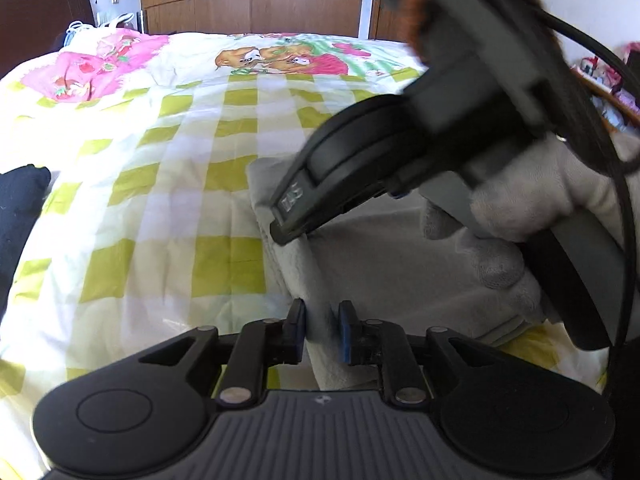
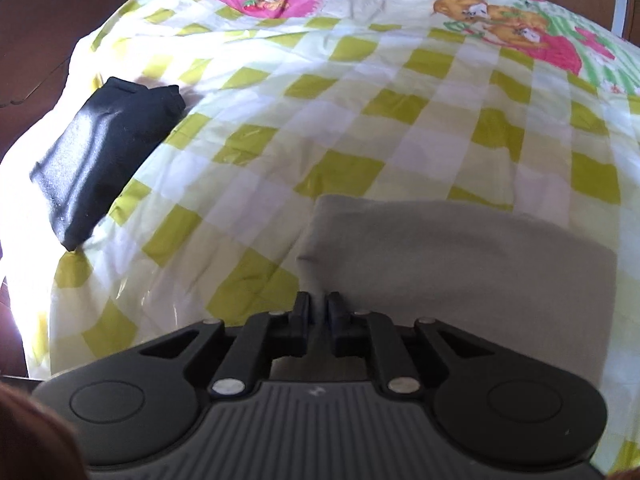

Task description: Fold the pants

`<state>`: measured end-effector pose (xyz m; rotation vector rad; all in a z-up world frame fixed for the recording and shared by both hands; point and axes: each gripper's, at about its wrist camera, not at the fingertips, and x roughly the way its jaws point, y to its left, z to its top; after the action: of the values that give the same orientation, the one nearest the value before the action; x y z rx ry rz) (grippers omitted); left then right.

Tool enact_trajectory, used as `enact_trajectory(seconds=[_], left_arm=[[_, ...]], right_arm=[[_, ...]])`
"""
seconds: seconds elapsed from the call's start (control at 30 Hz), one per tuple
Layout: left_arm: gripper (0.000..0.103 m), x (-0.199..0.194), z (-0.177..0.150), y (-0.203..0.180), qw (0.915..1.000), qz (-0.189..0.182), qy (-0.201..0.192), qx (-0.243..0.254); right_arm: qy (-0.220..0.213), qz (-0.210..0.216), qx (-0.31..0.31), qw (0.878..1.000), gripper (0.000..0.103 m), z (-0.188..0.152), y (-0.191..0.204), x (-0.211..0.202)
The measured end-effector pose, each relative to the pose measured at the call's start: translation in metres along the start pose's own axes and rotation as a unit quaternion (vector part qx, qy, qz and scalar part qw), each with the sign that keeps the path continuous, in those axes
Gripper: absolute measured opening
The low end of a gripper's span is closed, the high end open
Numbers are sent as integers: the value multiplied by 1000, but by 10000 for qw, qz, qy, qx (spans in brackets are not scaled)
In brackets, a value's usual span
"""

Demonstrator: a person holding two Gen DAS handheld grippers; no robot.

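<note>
The grey pants (image 1: 384,248) lie partly folded on the checked bedspread (image 1: 168,184) of the bed, their left edge running away from the cameras. Both grippers sit along that edge. The left gripper (image 1: 322,330) pinches a raised fold of it at the near end. The right gripper (image 2: 319,322), nearly closed, grips the same edge farther up, with a gloved hand (image 1: 520,216) driving it. A folded black garment (image 2: 100,152) lies well apart to the left.

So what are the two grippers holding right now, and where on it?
Both grip the grey pants along their folded left edge: the left gripper pinches the thick fold nearest its camera, the right gripper a thinner bit of that edge farther along.
</note>
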<state>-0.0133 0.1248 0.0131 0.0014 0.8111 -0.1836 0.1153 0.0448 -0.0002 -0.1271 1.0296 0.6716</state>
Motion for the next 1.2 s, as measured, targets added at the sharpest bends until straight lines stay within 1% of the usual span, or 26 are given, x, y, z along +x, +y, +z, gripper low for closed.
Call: enact_trajectory(seconds=[0.03, 0.07, 0.13, 0.23, 0.3, 0.37, 0.43, 0.53, 0.57, 0.63, 0.67, 0.7, 0.73, 0.8, 0.87, 0.93, 1.0, 1.1, 1.2], left_arm=[[36, -3, 1, 2, 10000, 11, -30, 56], [36, -6, 2, 2, 9999, 54, -56, 124], [36, -15, 2, -1, 9995, 157, -99, 256], [36, -29, 7, 0, 9991, 256, -246, 244], [36, -35, 14, -4, 9983, 299, -423, 259], [36, -35, 25, -9, 9974, 244, -583, 336], [36, -25, 36, -17, 9962, 210, -686, 487], [36, 3, 46, -26, 9959, 107, -625, 643], [36, 17, 46, -26, 9958, 209, -522, 723], [36, 43, 42, -24, 9954, 425, -159, 849], [37, 54, 38, -21, 9953, 473, -2, 841], [37, 57, 35, -19, 9955, 464, 35, 822], [37, 56, 35, -20, 9955, 467, 14, 824], [37, 48, 36, -24, 9950, 495, -51, 863], [37, 45, 37, -28, 9949, 470, -67, 886], [37, 46, 36, -30, 9943, 494, -6, 940], [37, 46, 34, -31, 9940, 533, 13, 959], [37, 32, 34, -32, 9945, 481, -62, 932], [38, 19, 34, -29, 9947, 477, -162, 899]], right_arm=[[-78, 44, 48, 9999, 12, -2, -1, -4], [-203, 130, 104, 9997, 16, -2, -3, -12], [-417, 269, 160, 9986, 16, 0, -6, -32], [-734, 275, 109, 9969, 17, 0, -15, -67], [-928, 110, 71, 9956, 18, -5, -25, -87], [-1016, -184, -12, 9947, 18, -17, -35, -100], [-996, -456, -36, 9940, 20, -32, -45, -106], [-784, -509, 154, 9955, 21, -58, -62, -105], [-726, -509, 202, 9959, 20, -65, -65, -104], [-549, -528, 403, 9963, 23, -82, -73, -96], [-433, -507, 503, 9965, 22, -89, -77, -91], [-348, -501, 586, 9964, 22, -96, -79, -88], [-338, -493, 582, 9965, 22, -102, -80, -88], [-520, -459, 638, 9955, 22, -110, -82, -101], [-667, -435, 904, 9927, 23, -120, -90, -116], [-559, -436, 1020, 9923, 24, -130, -95, -119], [-348, -420, 926, 9942, 25, -139, -91, -118], [-346, -370, 833, 9952, 25, -143, -86, -131], [-610, -372, 966, 9928, 24, -136, -94, -147]])
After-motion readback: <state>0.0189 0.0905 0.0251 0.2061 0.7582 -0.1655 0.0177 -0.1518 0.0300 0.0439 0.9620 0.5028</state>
